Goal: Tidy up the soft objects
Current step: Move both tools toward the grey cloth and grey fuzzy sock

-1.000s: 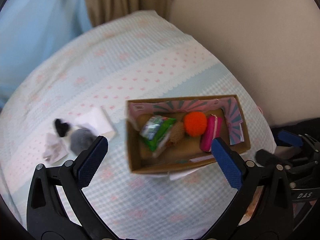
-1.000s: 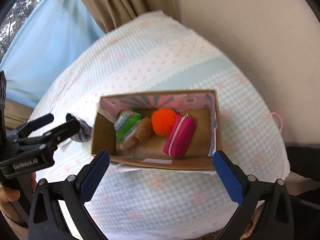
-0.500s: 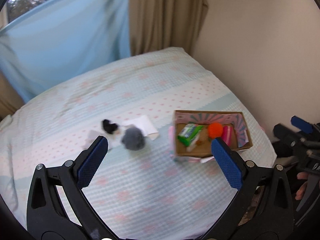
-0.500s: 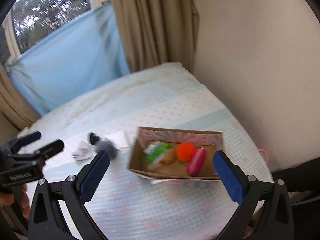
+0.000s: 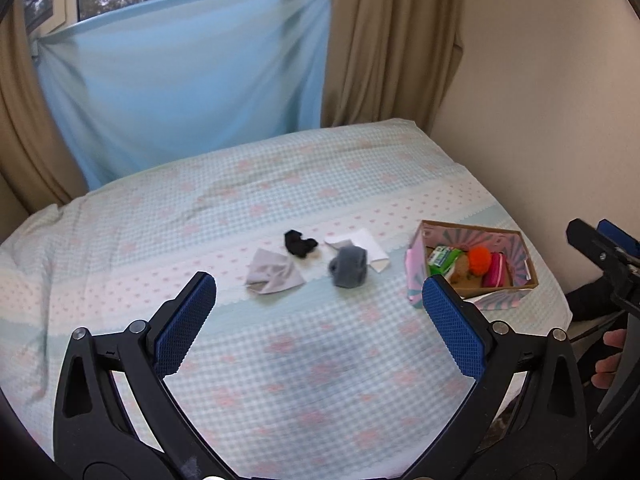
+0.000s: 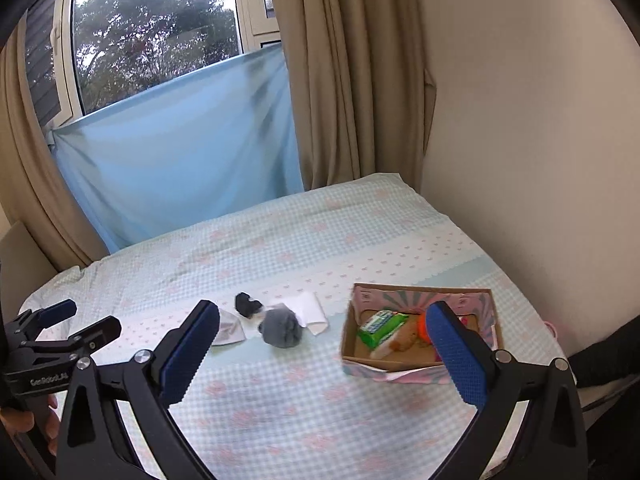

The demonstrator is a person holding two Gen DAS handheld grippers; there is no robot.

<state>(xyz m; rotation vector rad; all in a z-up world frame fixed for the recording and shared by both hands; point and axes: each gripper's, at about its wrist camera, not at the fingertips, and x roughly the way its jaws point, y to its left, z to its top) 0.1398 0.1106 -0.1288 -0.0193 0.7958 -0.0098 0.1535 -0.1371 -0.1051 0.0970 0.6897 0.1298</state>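
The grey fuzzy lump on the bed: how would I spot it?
Find the cardboard box near the bed's right edge, then look just left of it. The grey fuzzy lump partly overlaps a white folded cloth; unlike the flat pale cloths and the small black item, it is rounded and fluffy.

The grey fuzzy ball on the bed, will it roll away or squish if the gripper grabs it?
The grey fuzzy ball looks like bunched soft fabric, so it would probably squash between the pads rather than resist. Its lumpy, uneven shape and the bedsheet under it suggest it won't roll far. It seems light, so a push would likely just slide it.
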